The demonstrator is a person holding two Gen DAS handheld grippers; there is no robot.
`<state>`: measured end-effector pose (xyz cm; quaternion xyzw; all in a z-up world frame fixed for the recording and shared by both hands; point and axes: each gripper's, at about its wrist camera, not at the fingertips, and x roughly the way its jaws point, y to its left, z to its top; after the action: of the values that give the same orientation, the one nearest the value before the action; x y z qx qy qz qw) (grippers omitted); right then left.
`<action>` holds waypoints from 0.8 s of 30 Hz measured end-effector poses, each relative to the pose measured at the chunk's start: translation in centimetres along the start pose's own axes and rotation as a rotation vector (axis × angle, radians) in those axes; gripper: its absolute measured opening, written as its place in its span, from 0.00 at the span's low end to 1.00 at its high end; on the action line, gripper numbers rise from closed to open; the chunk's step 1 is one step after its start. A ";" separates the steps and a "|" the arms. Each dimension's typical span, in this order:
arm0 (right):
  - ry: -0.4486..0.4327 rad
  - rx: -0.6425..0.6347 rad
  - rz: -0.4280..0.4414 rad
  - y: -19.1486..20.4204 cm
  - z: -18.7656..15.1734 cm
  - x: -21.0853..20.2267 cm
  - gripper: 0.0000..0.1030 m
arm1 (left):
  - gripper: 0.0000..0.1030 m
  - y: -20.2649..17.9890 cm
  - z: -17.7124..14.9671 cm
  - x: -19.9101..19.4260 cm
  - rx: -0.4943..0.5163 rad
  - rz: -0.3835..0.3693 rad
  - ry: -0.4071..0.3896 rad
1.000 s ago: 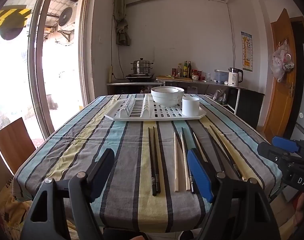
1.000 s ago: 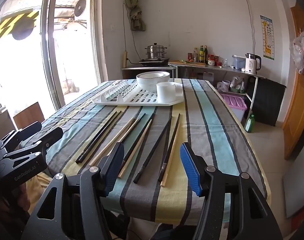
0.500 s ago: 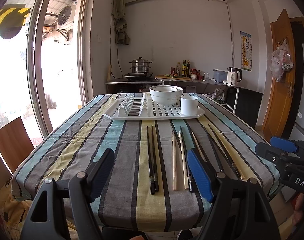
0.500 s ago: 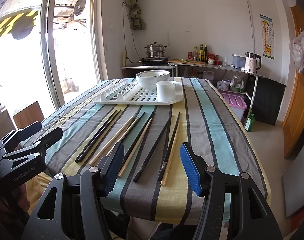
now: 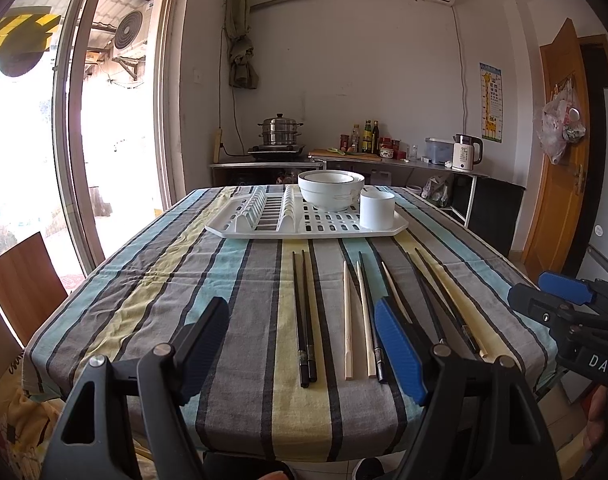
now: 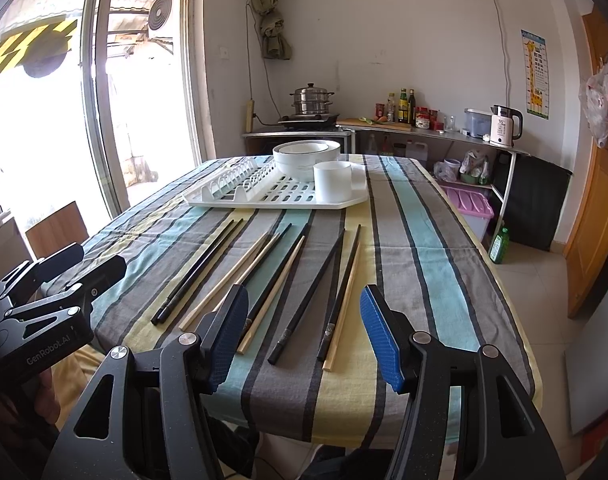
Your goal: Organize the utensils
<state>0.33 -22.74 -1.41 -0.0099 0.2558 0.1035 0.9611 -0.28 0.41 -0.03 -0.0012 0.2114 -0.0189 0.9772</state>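
Several black and pale wooden chopsticks lie side by side on the striped tablecloth [image 5: 240, 304], a black pair [image 5: 303, 316] leftmost and wooden ones [image 5: 347, 320] beside it. In the right wrist view they fan out, with a black one [image 6: 308, 296] in the middle. A white drying rack [image 5: 304, 224] at the far end holds stacked white bowls [image 5: 330, 190] and a white cup [image 5: 377, 210]. My left gripper [image 5: 304, 350] is open and empty above the near table edge. My right gripper [image 6: 304, 336] is open and empty, over the chopsticks' near ends.
A wooden chair back [image 5: 22, 280] stands left of the table by the sliding glass door. A counter with a steamer pot [image 5: 280, 132], bottles and a kettle [image 5: 466, 154] runs along the back wall. A wooden door [image 5: 560, 152] is at the right.
Both grippers have shifted only slightly; the view of the table has risen a little. Nothing on the table has moved.
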 end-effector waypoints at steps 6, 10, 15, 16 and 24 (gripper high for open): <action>0.001 0.000 0.000 0.1 0.1 -0.1 0.57 | 0.75 0.1 0.0 0.0 -0.001 0.001 -0.002; 0.001 0.000 -0.001 0.1 0.0 0.0 0.57 | 0.75 0.1 0.0 0.0 -0.001 0.001 0.000; 0.001 0.000 0.000 0.1 0.1 0.0 0.57 | 0.75 0.1 -0.1 0.0 -0.001 0.001 0.001; 0.002 -0.001 -0.002 0.1 0.1 0.0 0.57 | 0.75 0.1 -0.1 0.0 -0.001 0.001 0.001; 0.001 -0.002 -0.002 0.2 0.1 0.0 0.57 | 0.75 0.1 0.0 0.0 0.000 0.000 0.000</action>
<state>0.39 -22.53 -1.30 -0.0111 0.2561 0.1028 0.9611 -0.32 0.54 -0.04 -0.0013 0.2112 -0.0191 0.9773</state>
